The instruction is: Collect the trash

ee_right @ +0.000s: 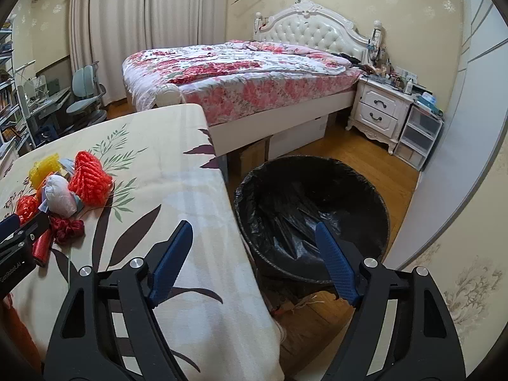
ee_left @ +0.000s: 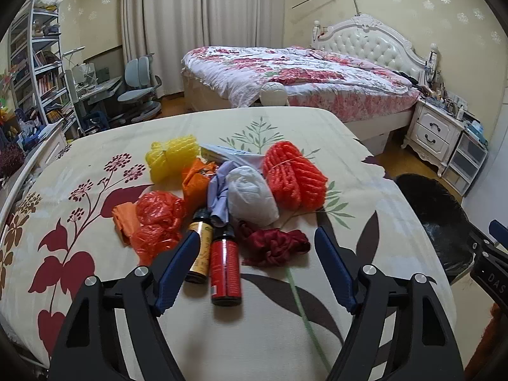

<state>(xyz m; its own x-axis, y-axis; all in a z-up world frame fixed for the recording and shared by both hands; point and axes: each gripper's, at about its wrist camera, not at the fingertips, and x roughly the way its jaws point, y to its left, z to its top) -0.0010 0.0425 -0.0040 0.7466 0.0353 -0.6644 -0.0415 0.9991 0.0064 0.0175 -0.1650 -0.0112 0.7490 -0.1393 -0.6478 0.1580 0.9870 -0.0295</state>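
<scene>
A pile of trash lies on the floral tablecloth (ee_left: 95, 165): a red bottle (ee_left: 224, 270), a brown bottle (ee_left: 199, 247), a dark red cloth scrap (ee_left: 276, 244), a white bag (ee_left: 250, 195), an orange-red foam net (ee_left: 295, 176), a yellow foam net (ee_left: 173, 157) and orange plastic bags (ee_left: 158, 219). My left gripper (ee_left: 257, 238) is open, its fingers straddling the two bottles and the red scrap. My right gripper (ee_right: 254, 231) is open and empty, above the table's right edge and the black-lined trash bin (ee_right: 312, 212). The pile also shows in the right wrist view (ee_right: 60, 193).
The bin stands on the wood floor right of the table (ee_right: 190, 190) and also shows in the left wrist view (ee_left: 438, 219). A bed (ee_right: 241, 73) and white nightstand (ee_right: 381, 108) stand behind. A desk, chair (ee_left: 139, 85) and bookshelf (ee_left: 38, 63) are at the far left.
</scene>
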